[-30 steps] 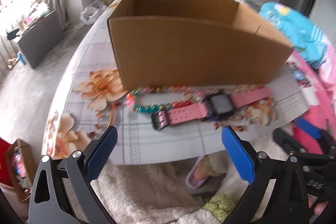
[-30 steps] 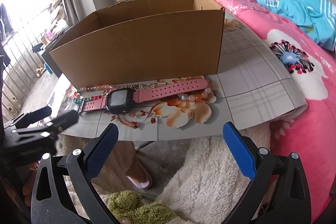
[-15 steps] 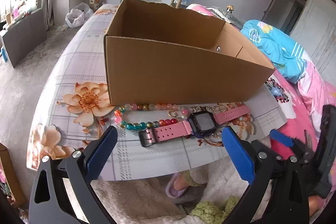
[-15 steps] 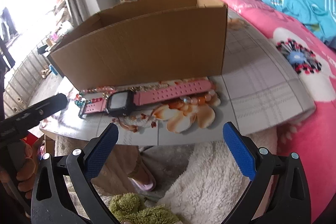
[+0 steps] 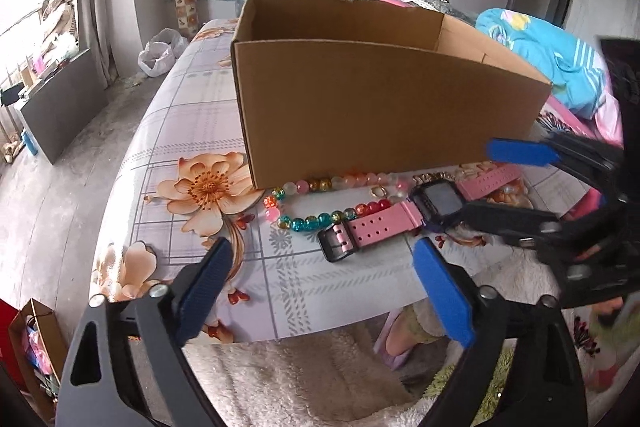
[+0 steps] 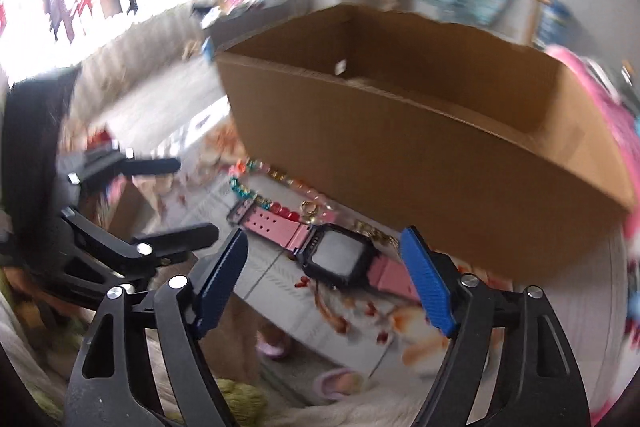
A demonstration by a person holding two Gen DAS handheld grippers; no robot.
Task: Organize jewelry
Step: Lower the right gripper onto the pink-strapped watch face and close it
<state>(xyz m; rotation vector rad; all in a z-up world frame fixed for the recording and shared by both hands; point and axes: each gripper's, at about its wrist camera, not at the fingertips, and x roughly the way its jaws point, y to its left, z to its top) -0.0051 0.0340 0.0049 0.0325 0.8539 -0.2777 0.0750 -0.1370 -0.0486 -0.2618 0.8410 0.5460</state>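
Two open grippers (image 5: 320, 291) (image 6: 324, 283) hold nothing; the pink watch (image 6: 336, 259) is light and bendy (grab its hard middle), beads (image 5: 320, 203) slippery.

The box (image 5: 384, 115) is matt brown cardboard. At its six o'clock lie glossy, glass-like beads (image 5: 316, 221) and a watch (image 5: 436, 199) with a smooth pink strap, probably rubbery plastic. The tablecloth (image 5: 192, 131) looks slick; the blue gripper pads (image 5: 442, 291) are ribbed.
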